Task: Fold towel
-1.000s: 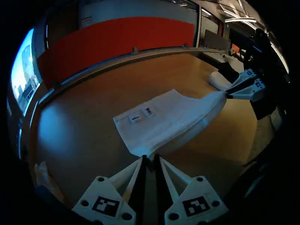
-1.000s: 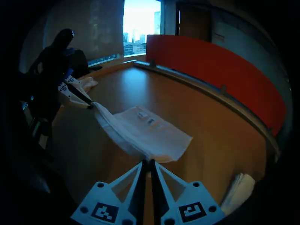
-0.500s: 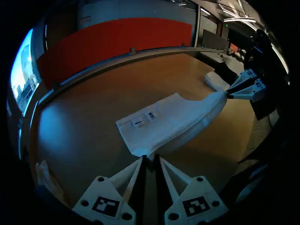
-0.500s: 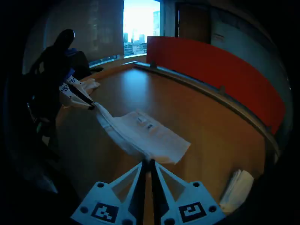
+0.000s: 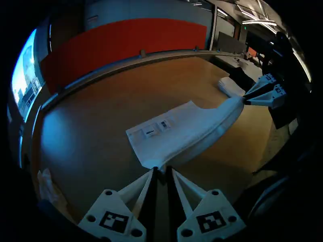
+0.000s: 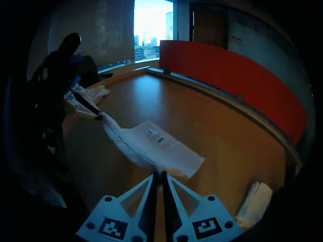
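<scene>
Since L gripper [image 5: 161, 171] & R gripper [image 6: 159, 174], fingers each pinching a white towel [image 5: 181, 129] corner, barely moved the raised edge farthest from red partition [image 5: 121, 40], fold stays approx. half-done.

It was an office: a long wooden desk [image 5: 89, 121], red divider panel [image 5: 121, 40], ceiling strip lights [image 5: 258, 21], high-rise window [image 6: 153, 28].

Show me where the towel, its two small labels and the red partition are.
towel [image 5: 179, 127]: left gripper view, on its flat middle part.
labels [image 5: 149, 131]: left gripper view, on the left one of the pair.
red partition [image 5: 133, 40]: left gripper view, on the middle of its front face.
</scene>
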{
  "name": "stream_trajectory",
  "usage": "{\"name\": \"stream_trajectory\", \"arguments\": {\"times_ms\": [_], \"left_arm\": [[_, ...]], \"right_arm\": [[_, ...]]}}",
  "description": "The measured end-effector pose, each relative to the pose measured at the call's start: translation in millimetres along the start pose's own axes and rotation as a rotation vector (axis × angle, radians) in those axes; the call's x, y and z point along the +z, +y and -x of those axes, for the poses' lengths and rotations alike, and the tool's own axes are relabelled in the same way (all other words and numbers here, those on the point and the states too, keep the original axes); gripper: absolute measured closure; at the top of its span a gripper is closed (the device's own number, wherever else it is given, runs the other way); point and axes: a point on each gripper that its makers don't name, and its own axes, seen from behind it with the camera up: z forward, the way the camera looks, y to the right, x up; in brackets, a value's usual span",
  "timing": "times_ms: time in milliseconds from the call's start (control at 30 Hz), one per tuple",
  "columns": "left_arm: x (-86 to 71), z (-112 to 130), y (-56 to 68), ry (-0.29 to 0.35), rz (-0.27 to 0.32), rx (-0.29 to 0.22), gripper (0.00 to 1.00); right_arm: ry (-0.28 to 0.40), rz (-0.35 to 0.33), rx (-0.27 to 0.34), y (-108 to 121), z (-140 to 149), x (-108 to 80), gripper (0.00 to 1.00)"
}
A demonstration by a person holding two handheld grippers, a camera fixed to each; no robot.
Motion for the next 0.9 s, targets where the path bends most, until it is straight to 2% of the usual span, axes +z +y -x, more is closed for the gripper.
{"name": "stream_trajectory", "arguments": {"times_ms": [267, 467, 667, 900], "left_arm": [[6.8, 2.4, -1.7, -0.008, 0.0, -0.006, 0.84], [18.0, 2.8, -3.2, -0.023, -0.003, -0.018, 0.84], [30.9, 4.3, -8.2, -0.048, -0.016, -0.036, 0.84], [48.2, 2.9, -15.2, -0.072, -0.034, -0.045, 0.84]], "right_arm": [[-0.017, -0.019, 0.012, -2.7, 6.4, 8.2, 0.91], [-0.029, -0.018, 0.032, 5.5, 10.6, 20.2, 0.91], [-0.054, -0.015, 0.026, 13.9, 17.8, 32.9, 0.92], [-0.076, -0.008, 0.047, 25.0, 22.4, 48.5, 0.91]]}}
